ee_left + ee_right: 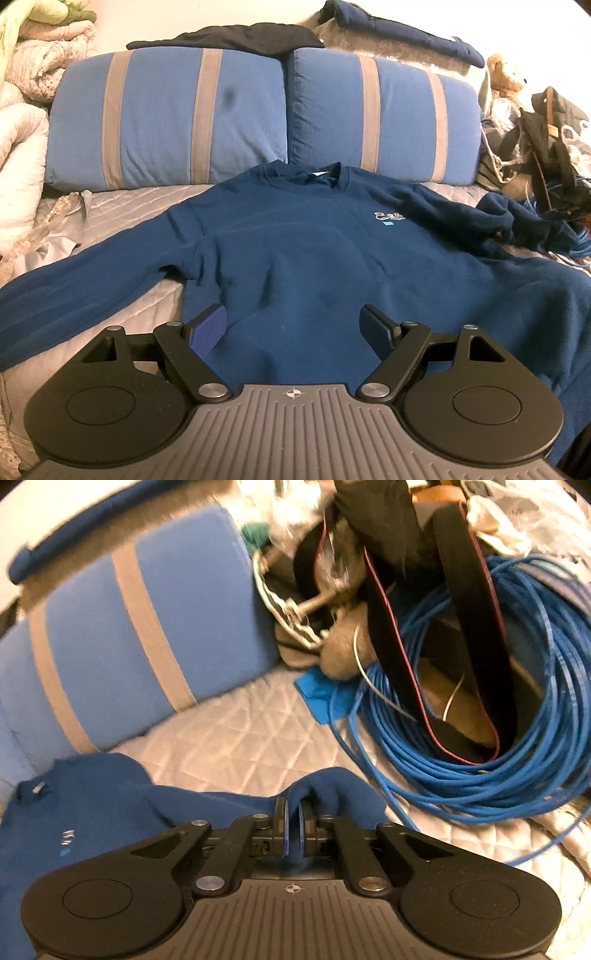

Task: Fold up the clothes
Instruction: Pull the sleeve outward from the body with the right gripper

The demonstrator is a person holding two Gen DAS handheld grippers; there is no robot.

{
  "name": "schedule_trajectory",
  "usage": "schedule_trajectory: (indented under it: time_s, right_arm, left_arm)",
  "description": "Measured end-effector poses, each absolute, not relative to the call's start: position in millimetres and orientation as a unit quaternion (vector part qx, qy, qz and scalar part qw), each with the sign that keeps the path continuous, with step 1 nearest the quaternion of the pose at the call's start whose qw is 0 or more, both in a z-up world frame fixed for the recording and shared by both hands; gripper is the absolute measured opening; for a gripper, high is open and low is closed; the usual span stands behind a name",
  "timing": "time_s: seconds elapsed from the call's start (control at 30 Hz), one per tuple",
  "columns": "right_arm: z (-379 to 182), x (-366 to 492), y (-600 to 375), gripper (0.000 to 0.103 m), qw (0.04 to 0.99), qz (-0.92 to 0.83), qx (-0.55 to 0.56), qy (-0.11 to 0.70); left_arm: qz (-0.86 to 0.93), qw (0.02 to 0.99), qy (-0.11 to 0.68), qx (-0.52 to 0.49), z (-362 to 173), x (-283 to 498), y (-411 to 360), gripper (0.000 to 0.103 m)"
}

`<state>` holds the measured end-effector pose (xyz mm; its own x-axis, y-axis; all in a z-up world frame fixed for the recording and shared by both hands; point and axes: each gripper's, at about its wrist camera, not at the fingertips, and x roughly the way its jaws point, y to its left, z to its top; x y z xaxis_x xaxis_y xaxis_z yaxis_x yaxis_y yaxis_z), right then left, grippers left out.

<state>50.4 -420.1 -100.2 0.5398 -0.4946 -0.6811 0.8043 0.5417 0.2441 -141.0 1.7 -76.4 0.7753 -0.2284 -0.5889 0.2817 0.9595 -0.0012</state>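
Note:
A navy sweatshirt (295,251) lies face up on the quilted bed cover (122,210), neck toward the pillows, with a small white logo (388,217) on its chest. Its left sleeve (74,291) stretches flat toward the bed's edge. The right sleeve (491,218) is bunched and lifted off the cover. My left gripper (293,326) hovers open over the lower front of the sweatshirt, nothing between its fingers. In the right wrist view my right gripper (293,825) is shut on a fold of that sleeve (325,790), raised above the quilt (240,738).
Two blue pillows with grey stripes (166,118) (384,114) lean at the head of the bed. A coil of blue cable (517,720), black straps (465,602) and clutter lie right of the sleeve. Folded blankets (40,55) pile at the far left. Dark garments (229,38) rest behind the pillows.

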Motion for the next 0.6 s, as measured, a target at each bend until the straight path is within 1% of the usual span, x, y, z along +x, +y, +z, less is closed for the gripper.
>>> schedule_trajectory:
  time_s: [0.07,0.13,0.2,0.23,0.3,0.4,0.5,0.6]
  right_arm:
    - [-107.1,64.0,-432.9,0.009,0.827,-0.395,0.278,0.286]
    - [-110.2,71.0,-442.6,0.015,0.833,-0.398,0.281,0.264]
    - [-107.5,71.5,-447.1,0.046,0.841,-0.398,0.282,0.233]
    - [-104.2,70.4,-447.9,0.051,0.845,-0.397,0.283,0.219]
    - [-98.0,65.2,-445.1,0.054,0.850,-0.393,0.284,0.206]
    - [-95.1,51.8,-438.7,0.055,0.846,-0.399,0.283,0.211]
    - [-107.6,34.5,-439.8,0.055,0.830,-0.403,0.312,0.227]
    - [-128.4,17.3,-444.7,0.055,0.807,-0.402,0.365,0.230]
  left_arm:
    - [-0.134,0.941,0.308,0.047,-76.4,-141.0,0.4,0.079]
    - [-0.134,0.940,0.309,0.049,-76.5,-140.6,0.4,0.079]
    - [-0.133,0.940,0.309,0.050,-76.6,-140.8,0.6,0.079]
    - [-0.133,0.941,0.309,0.050,-76.7,-141.0,0.6,0.079]
    - [-0.134,0.941,0.308,0.048,-77.0,-141.3,1.6,0.079]
    - [-0.137,0.941,0.307,0.044,-77.3,-141.7,3.1,0.079]
    - [-0.139,0.941,0.306,0.042,-77.1,-142.0,4.3,0.079]
    - [-0.137,0.941,0.306,0.042,-76.9,-142.4,4.0,0.079]
